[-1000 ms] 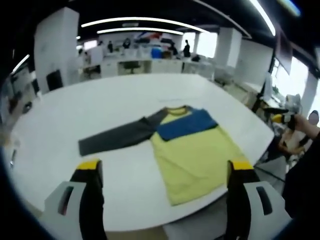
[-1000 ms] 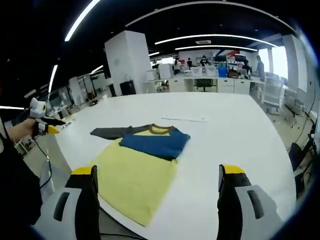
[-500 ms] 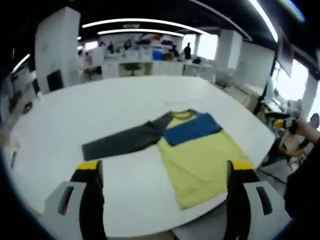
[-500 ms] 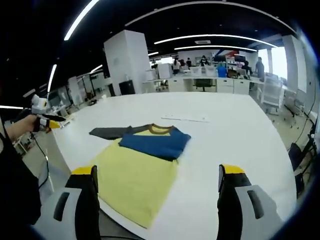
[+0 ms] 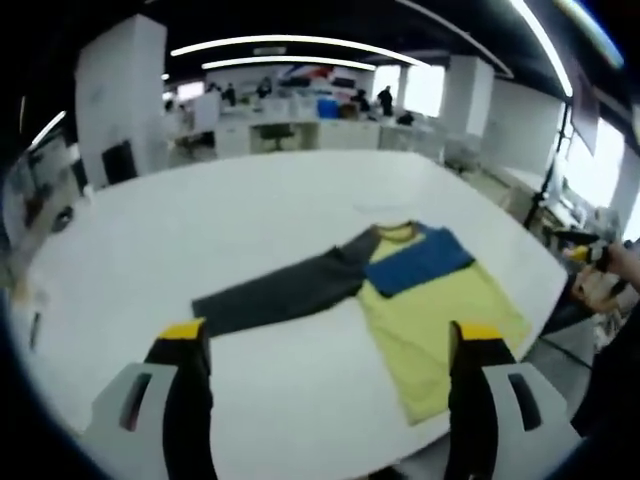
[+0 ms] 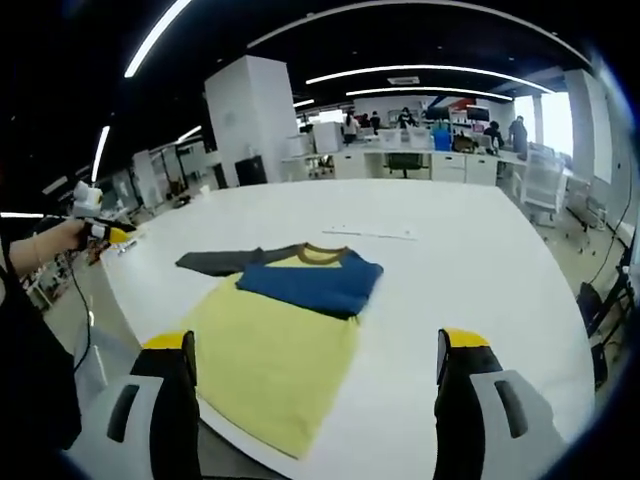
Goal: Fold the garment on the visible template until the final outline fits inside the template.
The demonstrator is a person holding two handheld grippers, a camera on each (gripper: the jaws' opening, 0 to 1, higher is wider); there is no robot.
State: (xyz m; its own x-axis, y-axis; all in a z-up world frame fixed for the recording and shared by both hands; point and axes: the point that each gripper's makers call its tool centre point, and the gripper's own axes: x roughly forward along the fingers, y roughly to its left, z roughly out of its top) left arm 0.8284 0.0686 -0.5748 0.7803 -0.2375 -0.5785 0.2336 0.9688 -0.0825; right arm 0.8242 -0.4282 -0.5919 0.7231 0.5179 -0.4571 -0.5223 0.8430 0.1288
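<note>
Lying flat on the table (image 5: pixel 150 230), the garment (image 6: pixel 290 320) sits beyond both grippers' wide-spread, empty fingers (image 6: pixel 180 400).

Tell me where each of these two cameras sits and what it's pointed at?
Left gripper view: rides on the left gripper, looking along its open yellow-tipped jaws across the white table at the shirt; the person's hand holding the right gripper shows at the right edge.
Right gripper view: rides on the right gripper, jaws open, facing the shirt from its hem side; the hand holding the left gripper shows at the left.
Both share the shirt, the table and the office behind.
</note>
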